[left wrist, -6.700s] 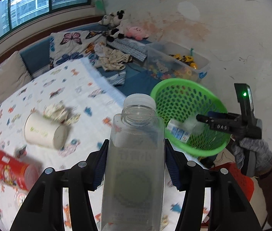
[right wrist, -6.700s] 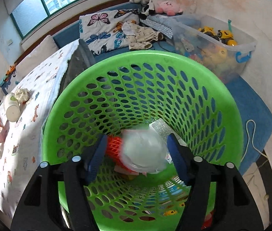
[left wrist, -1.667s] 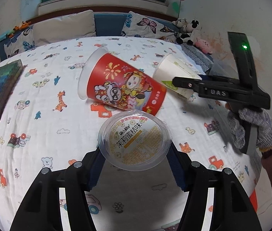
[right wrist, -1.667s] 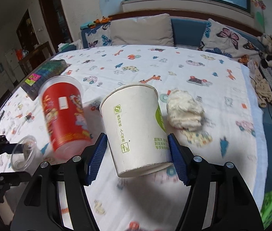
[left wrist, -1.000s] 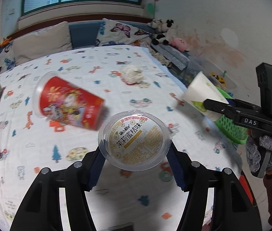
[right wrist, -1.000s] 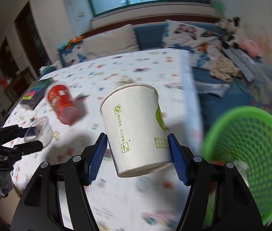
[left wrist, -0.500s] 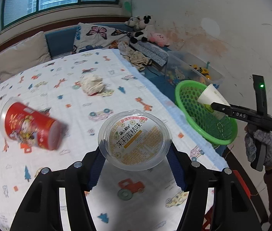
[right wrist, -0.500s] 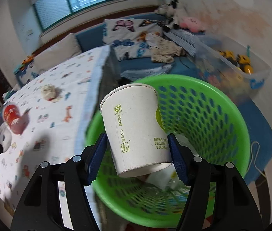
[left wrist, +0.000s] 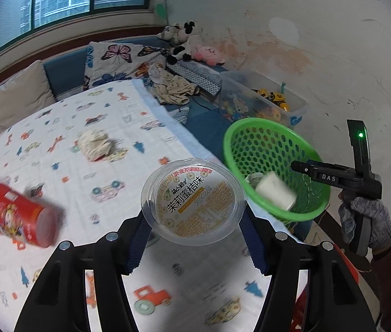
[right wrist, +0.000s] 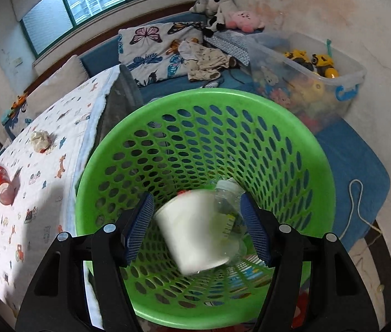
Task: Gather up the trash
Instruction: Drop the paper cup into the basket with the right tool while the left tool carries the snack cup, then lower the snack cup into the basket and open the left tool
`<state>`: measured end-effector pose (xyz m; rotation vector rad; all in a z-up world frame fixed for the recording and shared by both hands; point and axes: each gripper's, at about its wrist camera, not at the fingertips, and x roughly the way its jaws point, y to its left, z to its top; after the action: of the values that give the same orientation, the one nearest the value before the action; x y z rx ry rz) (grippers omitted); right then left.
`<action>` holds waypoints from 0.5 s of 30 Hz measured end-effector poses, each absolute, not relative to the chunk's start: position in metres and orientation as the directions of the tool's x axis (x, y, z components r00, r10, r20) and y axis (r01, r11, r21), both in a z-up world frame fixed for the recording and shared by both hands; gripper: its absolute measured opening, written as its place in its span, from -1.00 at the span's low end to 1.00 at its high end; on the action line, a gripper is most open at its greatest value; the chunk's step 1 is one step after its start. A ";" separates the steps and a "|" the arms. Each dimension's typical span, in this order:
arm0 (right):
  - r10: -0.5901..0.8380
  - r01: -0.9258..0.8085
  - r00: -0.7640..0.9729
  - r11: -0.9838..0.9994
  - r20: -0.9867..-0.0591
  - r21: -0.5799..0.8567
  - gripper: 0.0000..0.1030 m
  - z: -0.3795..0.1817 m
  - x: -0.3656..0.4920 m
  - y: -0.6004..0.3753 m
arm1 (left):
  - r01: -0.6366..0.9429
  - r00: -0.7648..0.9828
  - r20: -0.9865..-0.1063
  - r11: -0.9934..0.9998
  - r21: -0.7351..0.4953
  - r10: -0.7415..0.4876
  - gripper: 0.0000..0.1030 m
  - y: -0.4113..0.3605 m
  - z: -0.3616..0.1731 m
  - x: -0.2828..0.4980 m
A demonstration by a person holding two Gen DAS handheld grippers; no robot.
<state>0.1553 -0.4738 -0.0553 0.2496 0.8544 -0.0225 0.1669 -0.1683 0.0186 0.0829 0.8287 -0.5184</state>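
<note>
My left gripper [left wrist: 194, 238] is shut on a clear plastic jelly cup [left wrist: 194, 200] with a yellow printed lid, held above the bed's edge. My right gripper [right wrist: 197, 225] is open over the green basket [right wrist: 250, 105]. The white paper cup [right wrist: 195, 238] is blurred and free between the fingers, falling inside the basket onto a clear bottle [right wrist: 227, 193]. In the left wrist view the basket [left wrist: 232, 149] stands right of the bed with the paper cup [left wrist: 275, 193] inside it, and the right gripper [left wrist: 295, 166] is above its rim. A red cup [left wrist: 18, 215] and a crumpled tissue [left wrist: 94, 144] lie on the bed.
The bed has a white sheet with cartoon prints [left wrist: 112, 110]. A clear toy box [left wrist: 262, 99] stands behind the basket by the stained wall. Pillows, clothes and plush toys [left wrist: 179, 38] lie at the back. A blue mat [right wrist: 356, 155] is under the basket.
My right gripper has opened and let go of the paper cup, which drops into the basket. My left gripper with the jelly cup has swung closer to the basket.
</note>
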 end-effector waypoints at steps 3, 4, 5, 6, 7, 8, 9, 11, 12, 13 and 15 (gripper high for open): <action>0.082 0.118 0.669 0.970 -0.739 0.214 0.27 -0.050 0.149 -0.477 | 0.494 0.553 -0.719 0.861 -0.123 -0.420 0.16 -0.185 0.022 0.171; 0.079 0.117 0.674 0.970 -0.735 0.212 0.27 -0.047 0.145 -0.478 | 0.506 0.551 -0.718 0.855 -0.119 -0.426 0.16 -0.194 0.023 0.173; 0.079 0.116 0.679 0.970 -0.730 0.213 0.28 -0.045 0.141 -0.480 | 0.511 0.550 -0.717 0.852 -0.117 -0.428 0.16 -0.199 0.023 0.174; 0.080 0.115 0.684 0.970 -0.725 0.215 0.28 -0.042 0.138 -0.481 | 0.520 0.546 -0.717 0.846 -0.116 -0.433 0.16 -0.206 0.024 0.176; 0.080 0.114 0.689 0.970 -0.720 0.216 0.28 -0.040 0.134 -0.482 | 0.525 0.542 -0.718 0.843 -0.116 -0.437 0.16 -0.212 0.024 0.178; 0.078 0.114 0.693 0.970 -0.717 0.215 0.28 -0.038 0.131 -0.484 | 0.530 0.539 -0.719 0.840 -0.116 -0.439 0.16 -0.217 0.024 0.180; 0.075 0.115 0.697 0.970 -0.713 0.215 0.28 -0.036 0.129 -0.485 | 0.539 0.532 -0.721 0.834 -0.116 -0.444 0.16 -0.225 0.023 0.182; 0.074 0.118 0.706 0.968 -0.704 0.220 0.28 -0.032 0.122 -0.488 | 0.549 0.526 -0.725 0.828 -0.111 -0.445 0.16 -0.236 0.023 0.186; 0.074 0.119 0.709 0.968 -0.701 0.222 0.28 -0.030 0.119 -0.490 | 0.557 0.520 -0.727 0.823 -0.109 -0.448 0.16 -0.244 0.022 0.189; 0.072 0.121 0.714 0.967 -0.697 0.224 0.28 -0.028 0.115 -0.492 | 0.562 0.518 -0.728 0.820 -0.107 -0.450 0.16 -0.250 0.021 0.189; 0.073 0.122 0.719 0.966 -0.691 0.229 0.28 -0.026 0.110 -0.494 | 0.571 0.508 -0.734 0.814 -0.105 -0.451 0.16 -0.262 0.020 0.193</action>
<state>0.1097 -0.4944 -0.0261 0.2676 0.7698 -0.0270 0.1926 -0.2623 0.0198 0.1578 0.8350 -0.6189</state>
